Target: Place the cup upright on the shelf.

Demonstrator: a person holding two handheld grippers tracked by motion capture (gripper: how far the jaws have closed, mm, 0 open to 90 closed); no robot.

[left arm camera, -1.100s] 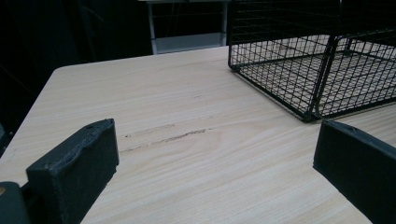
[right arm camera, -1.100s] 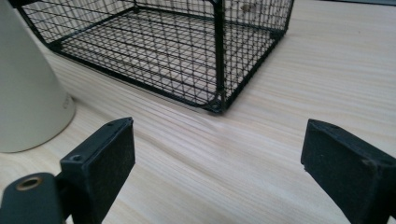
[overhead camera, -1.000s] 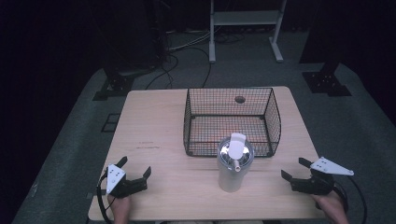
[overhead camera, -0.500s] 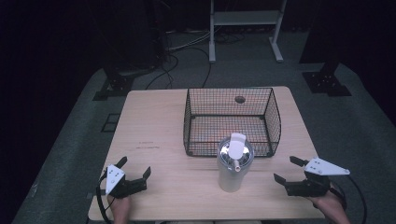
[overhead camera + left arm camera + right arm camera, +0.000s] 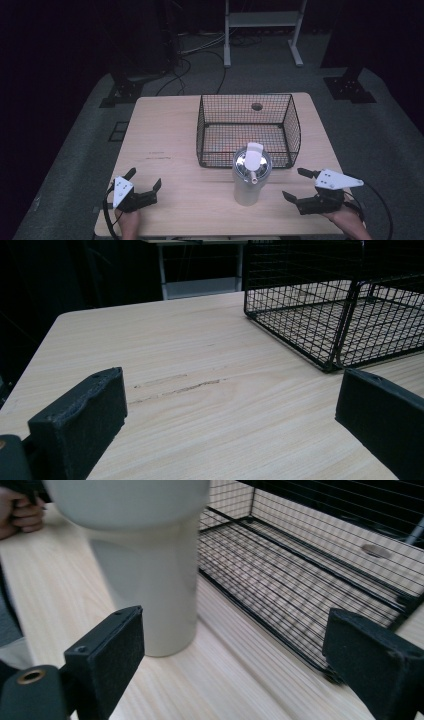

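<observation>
A tall pale tumbler (image 5: 249, 177) with a shiny lid and a white flip spout stands upright on the wooden table (image 5: 170, 135), just in front of a black wire basket (image 5: 248, 127). My right gripper (image 5: 296, 184) is open at the table's front right, a short way right of the tumbler. In the right gripper view the tumbler (image 5: 147, 565) rises beyond the left jaw and the basket (image 5: 310, 575) lies ahead. My left gripper (image 5: 144, 180) rests open at the front left, with bare wood between its jaws.
The basket (image 5: 330, 305) holds nothing but a dark round spot showing through its far side. A faint scratch (image 5: 177, 386) marks the wood ahead of the left gripper. Dark floor, cables and a white stand (image 5: 262, 30) lie beyond the table.
My right gripper has slid left toward the tumbler and turned to face it. The left gripper and the tumbler have stayed put.
</observation>
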